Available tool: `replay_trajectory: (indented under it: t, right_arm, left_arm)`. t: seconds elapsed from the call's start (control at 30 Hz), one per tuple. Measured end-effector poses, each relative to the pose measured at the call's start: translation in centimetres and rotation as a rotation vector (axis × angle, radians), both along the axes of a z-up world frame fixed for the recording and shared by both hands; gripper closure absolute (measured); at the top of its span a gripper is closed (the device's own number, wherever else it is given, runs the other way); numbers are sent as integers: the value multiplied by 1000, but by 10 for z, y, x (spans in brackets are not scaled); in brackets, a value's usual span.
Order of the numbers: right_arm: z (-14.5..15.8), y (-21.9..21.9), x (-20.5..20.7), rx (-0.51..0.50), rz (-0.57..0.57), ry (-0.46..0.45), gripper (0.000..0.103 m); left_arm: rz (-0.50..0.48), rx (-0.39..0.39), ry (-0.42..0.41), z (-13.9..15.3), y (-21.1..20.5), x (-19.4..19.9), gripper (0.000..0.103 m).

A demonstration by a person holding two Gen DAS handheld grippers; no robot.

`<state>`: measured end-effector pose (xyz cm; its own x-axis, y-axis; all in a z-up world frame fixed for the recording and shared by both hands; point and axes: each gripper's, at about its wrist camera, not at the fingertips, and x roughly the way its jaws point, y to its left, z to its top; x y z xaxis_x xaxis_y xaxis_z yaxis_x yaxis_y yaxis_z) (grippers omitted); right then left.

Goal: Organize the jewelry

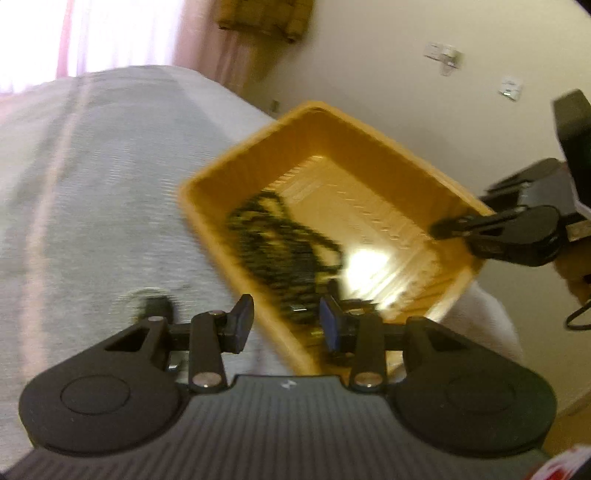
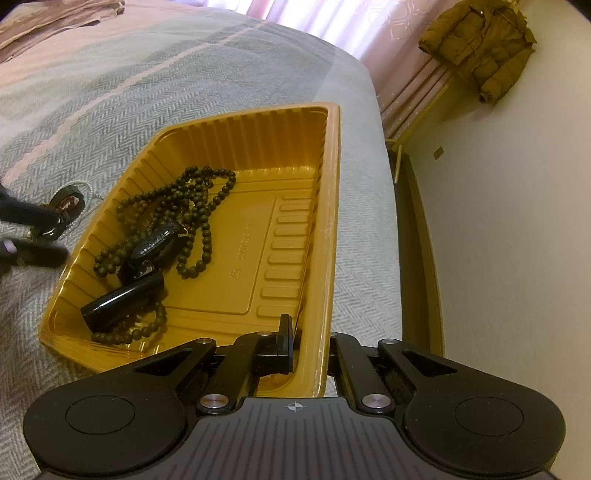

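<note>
A yellow plastic tray (image 2: 332,184) lies on the bed near its edge. In it are a long string of dark beads (image 2: 192,206), an oval black pendant (image 2: 159,240) and a glossy black tube-shaped piece (image 2: 122,299). My right gripper (image 2: 306,343) is shut on the tray's near wall; its outer finger is hidden behind the wall. The blurred left wrist view shows the tray (image 1: 369,125), the beads (image 1: 280,243) and the right gripper (image 1: 454,225) on the rim. My left gripper (image 1: 286,325) stands open over the tray's near-left rim, gripping nothing. A small dark pendant on a thin chain (image 2: 68,203) lies on the bed beside the tray.
The bed cover (image 2: 184,74) is grey herringbone with pale pink stripes. Its edge drops off just right of the tray. A folded pinkish cloth (image 2: 55,22) lies at the far left. A brown jacket (image 2: 480,48) hangs by the curtains against the pale wall.
</note>
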<state>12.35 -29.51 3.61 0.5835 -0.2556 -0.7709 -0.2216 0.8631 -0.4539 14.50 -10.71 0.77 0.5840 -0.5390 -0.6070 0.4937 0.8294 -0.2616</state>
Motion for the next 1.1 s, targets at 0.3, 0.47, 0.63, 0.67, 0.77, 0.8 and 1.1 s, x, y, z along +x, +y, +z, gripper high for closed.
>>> replay_trajectory:
  t: [0.3,0.47,0.63,0.67,0.77,0.8,1.1]
  right_arm:
    - [-1,-1,0,1,0,-1,99]
    - [-1,-1,0,1,-1,-1,99]
    - [-2,-1,0,-3,-2,-2,99]
    - [-2,-1,0,-3,-2,-1,99]
    - [-3,-1,0,-1,-3,0,99]
    - [-3,-1,0,-1,-3,0,99]
    - [-3,-2,0,0,-4,0,99]
  left_arm:
    - [183,119,-8,-15,76,3,68]
    - [208,103,32,-26,96,2,68]
    - [149,84,42,-37,81,-11,68]
    - [138,81,43,-41,76,-13,69]
    - [100,72,40,-50,60,-18,74]
    - [92,73,40,-53,56,-19,79]
    - [95,131,20,-68,40,-14,85]
